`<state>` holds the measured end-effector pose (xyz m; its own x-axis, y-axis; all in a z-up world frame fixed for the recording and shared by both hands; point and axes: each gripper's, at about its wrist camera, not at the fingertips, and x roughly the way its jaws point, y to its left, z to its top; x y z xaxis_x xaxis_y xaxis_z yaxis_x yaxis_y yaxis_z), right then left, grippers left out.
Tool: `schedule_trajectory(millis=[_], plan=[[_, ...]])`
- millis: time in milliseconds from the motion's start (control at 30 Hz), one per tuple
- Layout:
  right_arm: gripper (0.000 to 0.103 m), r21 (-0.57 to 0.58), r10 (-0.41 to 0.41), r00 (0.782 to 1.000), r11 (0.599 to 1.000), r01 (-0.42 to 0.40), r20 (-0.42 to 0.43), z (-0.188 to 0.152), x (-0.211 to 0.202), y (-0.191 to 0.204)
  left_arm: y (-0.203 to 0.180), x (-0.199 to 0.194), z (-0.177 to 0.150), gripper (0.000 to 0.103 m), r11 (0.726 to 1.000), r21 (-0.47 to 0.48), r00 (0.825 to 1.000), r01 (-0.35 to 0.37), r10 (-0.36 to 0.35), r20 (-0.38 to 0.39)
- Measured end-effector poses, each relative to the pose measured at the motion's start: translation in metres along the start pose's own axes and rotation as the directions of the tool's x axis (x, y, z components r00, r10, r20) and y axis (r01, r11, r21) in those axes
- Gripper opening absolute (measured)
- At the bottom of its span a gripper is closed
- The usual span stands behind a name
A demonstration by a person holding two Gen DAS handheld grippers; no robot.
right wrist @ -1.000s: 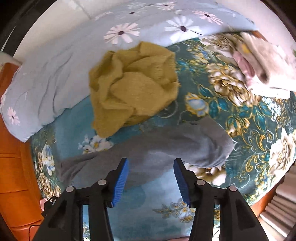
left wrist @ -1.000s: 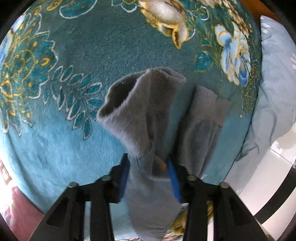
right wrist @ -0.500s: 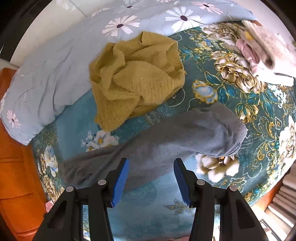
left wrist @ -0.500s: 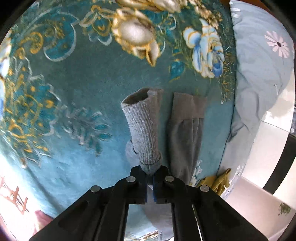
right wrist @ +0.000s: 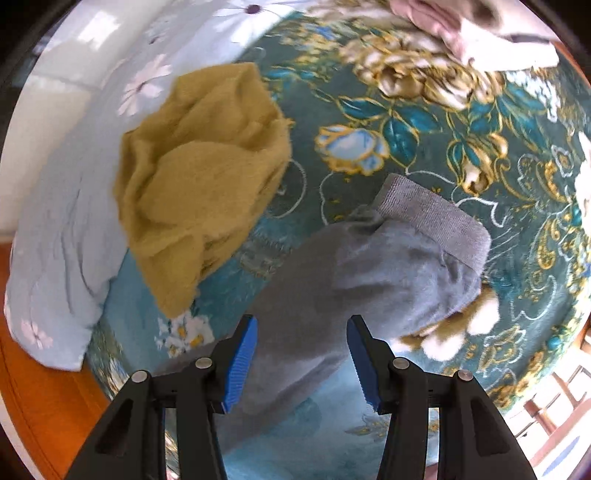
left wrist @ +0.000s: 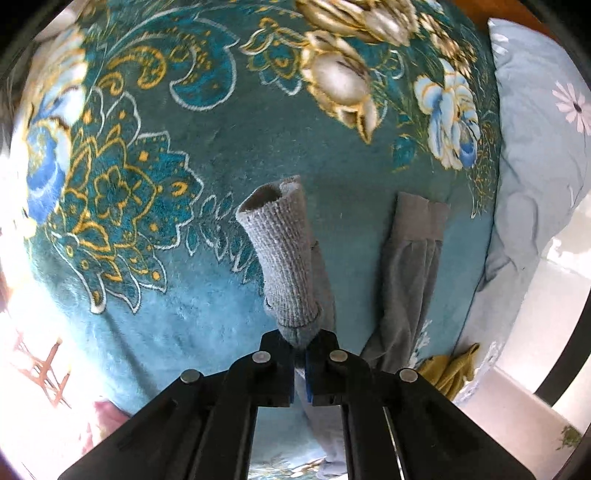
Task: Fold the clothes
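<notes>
Since a second ago the left tongs (left wrist: 300,356) have clamped onto the grey garment's sleeve (left wrist: 284,258) — then their blue pads stood wide with the fabric loose between them, and now they are clenched on it, pinching a bunched fold just behind the ribbed cuff. That cuff points away from the camera with its mouth open, raised off the teal floral blanket (left wrist: 147,184) on the bed. To its right, a second grey sleeve (left wrist: 410,266) lies flat on the blanket, cuff also pointing away, apart from the lifted one.

Over the same second the right tongs (right wrist: 301,354) have come lower over the garment — the grey cloth fills more of their view than before. They are released: the two blue pads stand well apart, with the grey sleeve (right wrist: 369,280) lying on the blanket beneath the gap, and whether either pad touches it I cannot tell. Its ribbed cuff (right wrist: 436,221) sits further out, up and to the right of the tongs.

A crumpled mustard-yellow knit (right wrist: 203,177) lies just beside the grey sleeve on the left, partly on the blanket and partly against a pale blue daisy-print quilt (right wrist: 59,229) along the bed's edge. A pink and white bundle of cloth (right wrist: 480,33) sits at the far side, blurred. Orange wooden bed frame (right wrist: 37,406) shows at the lower left.
</notes>
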<state>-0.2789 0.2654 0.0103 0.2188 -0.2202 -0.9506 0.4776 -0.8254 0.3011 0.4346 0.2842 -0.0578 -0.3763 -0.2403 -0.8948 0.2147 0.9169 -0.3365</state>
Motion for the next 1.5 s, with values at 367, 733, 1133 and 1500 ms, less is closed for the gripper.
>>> schedule_trajectory(millis=[367,733,1133,1500], plan=[[0.054,0.184,-0.107,0.994,0.977,0.110,-0.022,0.063,0.049,-0.017,-0.023,0.000,-0.001,0.003,0.996,0.021,0.996,-0.086,0.086,0.036],[0.029,0.165,-0.318,0.937,0.926,0.340,-0.144,0.070,0.079,-0.038,-0.014,0.009,-0.004,0.003,0.988,-0.010,0.987,-0.153,0.154,0.048],[0.007,0.126,-0.074,0.997,0.990,0.070,0.032,0.057,0.009,-0.026,-0.043,-0.012,-0.009,0.003,0.996,0.088,0.998,-0.026,0.021,0.061],[0.006,-0.106,0.341,0.877,0.940,-0.325,0.339,0.043,-0.157,-0.005,-0.114,-0.120,-0.027,0.003,0.841,0.450,0.915,0.299,-0.387,0.116]])
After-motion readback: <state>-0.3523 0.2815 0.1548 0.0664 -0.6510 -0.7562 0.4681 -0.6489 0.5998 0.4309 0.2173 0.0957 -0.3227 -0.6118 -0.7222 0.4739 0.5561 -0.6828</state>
